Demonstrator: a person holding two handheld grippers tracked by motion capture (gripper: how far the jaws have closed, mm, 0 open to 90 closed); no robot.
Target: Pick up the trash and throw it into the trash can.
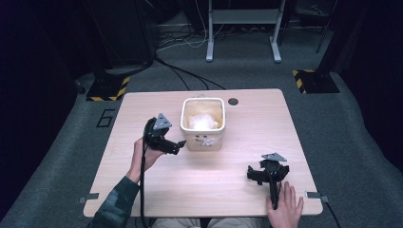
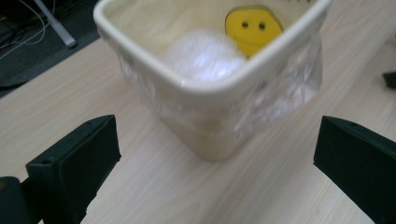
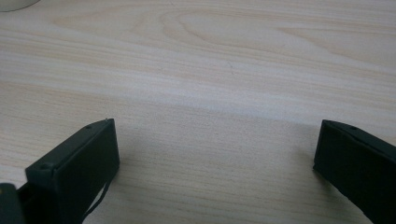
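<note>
A cream square bin (image 1: 203, 124) lined with a clear plastic bag stands at the middle of the wooden table (image 1: 142, 185), toward the back. In the left gripper view the bin (image 2: 210, 93) holds a white crumpled bag (image 2: 205, 58) and has a yellow smiley sticker (image 2: 252, 25) on its inner wall. My left gripper (image 1: 177, 145) is held above the table just left of the bin, open, with the bin's corner ahead of its wide jaws. My right gripper (image 1: 267, 172) lies on the table at the front right, open, with bare wood between its jaws, and a hand rests behind it.
A round cable hole (image 1: 233, 101) sits near the table's back edge. On the floor beyond stand a white desk frame (image 1: 242, 28), loose cables and two black bases with yellow-black tape (image 1: 313, 80).
</note>
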